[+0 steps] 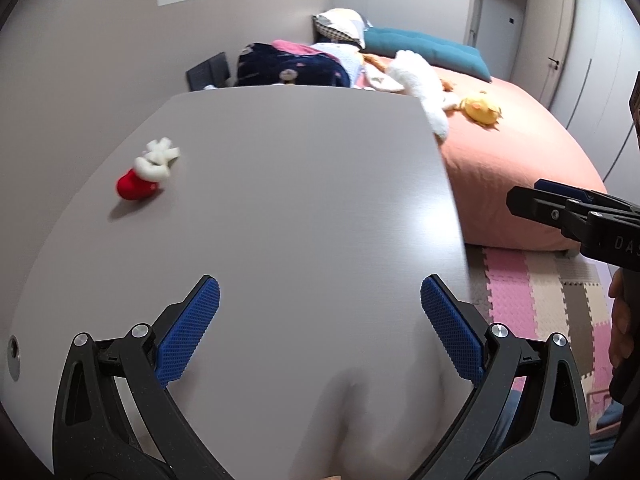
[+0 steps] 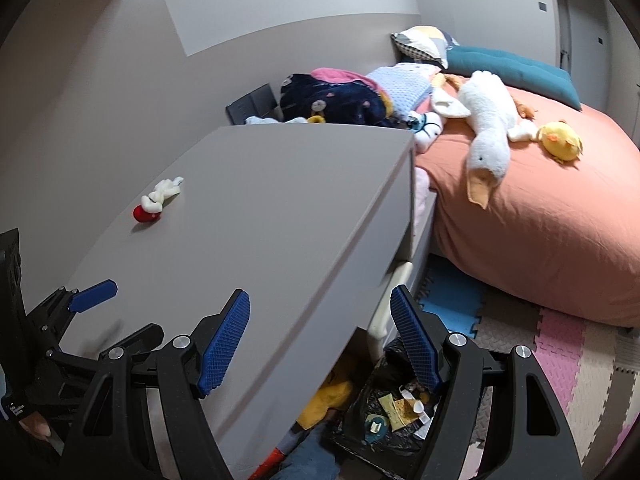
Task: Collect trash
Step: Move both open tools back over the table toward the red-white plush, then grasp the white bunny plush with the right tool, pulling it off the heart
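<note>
A small red and white plush toy (image 1: 146,172) lies on the grey desk top (image 1: 288,200), far left; it also shows in the right wrist view (image 2: 156,202). My left gripper (image 1: 320,316) is open and empty over the desk's near part. My right gripper (image 2: 320,332) is open and empty, over the desk's right edge. Below it a black trash bag (image 2: 384,416) holds paper scraps and wrappers (image 2: 404,404). The right gripper also shows from the side in the left wrist view (image 1: 532,200); the left gripper also shows at the left edge of the right wrist view (image 2: 94,296).
A bed with an orange cover (image 2: 540,240) stands right of the desk, with a white goose plush (image 2: 486,128), a yellow chick plush (image 2: 560,140), pillows and clothes (image 2: 332,96). Foam puzzle mats (image 2: 580,360) cover the floor. A yellow item (image 2: 332,396) lies under the desk.
</note>
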Available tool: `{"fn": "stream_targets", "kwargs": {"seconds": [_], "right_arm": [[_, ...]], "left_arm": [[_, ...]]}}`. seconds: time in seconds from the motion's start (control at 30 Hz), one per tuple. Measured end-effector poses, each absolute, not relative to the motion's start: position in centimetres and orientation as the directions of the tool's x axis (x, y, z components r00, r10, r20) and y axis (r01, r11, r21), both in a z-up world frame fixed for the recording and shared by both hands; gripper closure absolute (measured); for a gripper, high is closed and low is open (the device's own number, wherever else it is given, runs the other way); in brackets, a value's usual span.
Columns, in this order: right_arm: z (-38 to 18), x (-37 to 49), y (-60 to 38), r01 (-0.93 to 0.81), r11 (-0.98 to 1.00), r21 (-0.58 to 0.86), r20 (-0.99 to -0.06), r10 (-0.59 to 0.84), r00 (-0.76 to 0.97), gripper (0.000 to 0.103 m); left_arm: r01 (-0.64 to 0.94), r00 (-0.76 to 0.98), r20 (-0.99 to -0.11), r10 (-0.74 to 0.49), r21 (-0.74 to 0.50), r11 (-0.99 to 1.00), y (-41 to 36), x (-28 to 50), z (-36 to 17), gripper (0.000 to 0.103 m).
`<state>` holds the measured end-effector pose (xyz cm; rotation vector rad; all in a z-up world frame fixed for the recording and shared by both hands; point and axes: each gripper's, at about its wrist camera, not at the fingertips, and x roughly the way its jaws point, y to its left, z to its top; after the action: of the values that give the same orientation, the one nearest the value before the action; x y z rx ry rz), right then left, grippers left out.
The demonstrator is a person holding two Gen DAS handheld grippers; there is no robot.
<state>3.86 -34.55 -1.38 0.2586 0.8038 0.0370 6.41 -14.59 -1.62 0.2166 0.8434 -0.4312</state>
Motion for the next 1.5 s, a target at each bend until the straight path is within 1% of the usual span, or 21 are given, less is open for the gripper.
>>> {"fn": "stream_targets", "kwargs": {"seconds": [0.53,1.1,1.5], "right_arm": [[-1.8,9.3,-28.6,-0.017,0.974,0.225,-0.721,0.178,0.669,0.029],[-1.5,16.0,-22.4,-0.097,0.972,0.213,-0.722,0.224,0.655,0.029],[-1.4,21.4,-18.4,-0.166,0.949,0.267,-0.714,0.310,0.628,0.029]], "left_arm": [[0.364,0.609,-0.763,-0.217,0.026,0.931,-9.0,10.7,-2.0,0.005],[0.232,0.606,-0.776,-0.172,-0.034,0.972,-2.4,16.8,-3.0,0.005],[0.156,0.623,-0.773,-0.119,-0.026,0.987,1.1,19.8,-3.2,0.005]]}}
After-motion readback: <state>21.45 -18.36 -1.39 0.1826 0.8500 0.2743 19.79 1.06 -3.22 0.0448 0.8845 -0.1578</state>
